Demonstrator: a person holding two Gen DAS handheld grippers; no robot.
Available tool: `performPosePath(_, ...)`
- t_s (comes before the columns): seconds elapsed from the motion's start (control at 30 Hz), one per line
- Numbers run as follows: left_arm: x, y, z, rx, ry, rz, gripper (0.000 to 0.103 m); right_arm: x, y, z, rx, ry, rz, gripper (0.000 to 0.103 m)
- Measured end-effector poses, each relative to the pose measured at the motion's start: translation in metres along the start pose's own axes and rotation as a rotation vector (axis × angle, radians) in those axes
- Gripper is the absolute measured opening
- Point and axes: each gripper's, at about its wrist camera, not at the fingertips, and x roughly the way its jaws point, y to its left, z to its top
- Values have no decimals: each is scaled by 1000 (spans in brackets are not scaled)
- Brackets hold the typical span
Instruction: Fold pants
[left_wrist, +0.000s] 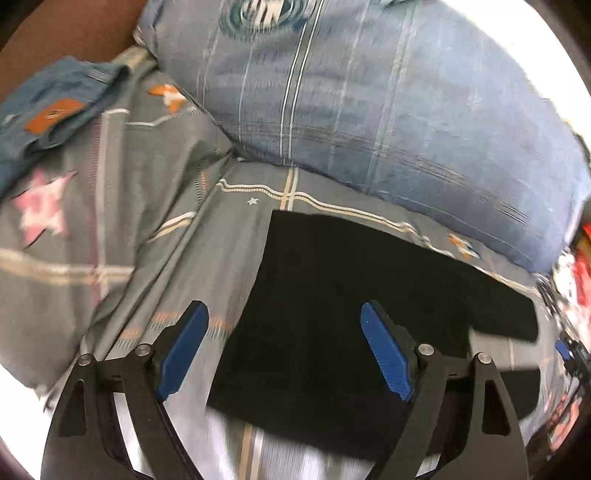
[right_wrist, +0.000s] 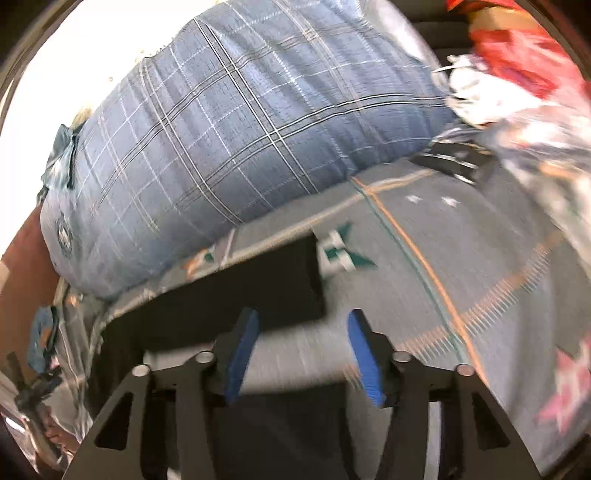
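Black pants (left_wrist: 332, 332) lying flat on the grey patterned bedsheet (left_wrist: 155, 229), already doubled into a squarish slab with one straight edge towards the big blue checked pillow (left_wrist: 369, 92) and one square corner showing at the far left in the left wrist view. Left gripper (left_wrist: 284, 350) spread wide, nothing between the blue pads (left_wrist: 184, 350), hanging over the left edge of the cloth (one pad over bare sheet, the other over the black fabric). Right gripper (right_wrist: 301, 354) likewise wide and empty, poised just off the right-hand end of the pants (right_wrist: 229, 295), with grey sheet visible between its jaws and a dark layer of cloth below them nearer the camera. Both views smeared by motion, so fine creases impossible to read. Probably the stage between folds: earlier halving apparently done, no grip on the cloth at present, another fold or a final tidy likely to follow. Next move, by judgement: lowering each gripper onto its own end of the near edge, pinching every layer together rather than just the top one, then lifting evenly and carrying towards the pillow side so that edges meet square. Worth watching: thin sheet beneath, easily snagged along with the pants; uneven lift likely to skew the stack. Crumpled blue garment (left_wrist: 48, 118) and red clutter (right_wrist: 517, 48) well apart, no obstacle.
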Motion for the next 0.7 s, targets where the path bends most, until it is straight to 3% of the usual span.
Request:
performPosePath(0.17,63,-18,37,21,120,29,85,77,7,26,-8,115,-80,58)
performPosePath(0.23,88,-30,49,49,162,77,85,96,9,28,-36,144,-114,59)
performPosePath(0.3,99,-35,49,49,198,99,85,101,18,27,-113,115,-134,59)
performPosePath(0.37,108,-38,60,63,229,66,85,103,20,31,-125,140,-114,57)
performPosePath(0.53,92,-27,93,87,129,79,85,96,17,36,-144,133,-99,58)
performPosePath(0.7,122,-11,93,67,281,38,85,110,10,40,-125,147,-100,59)
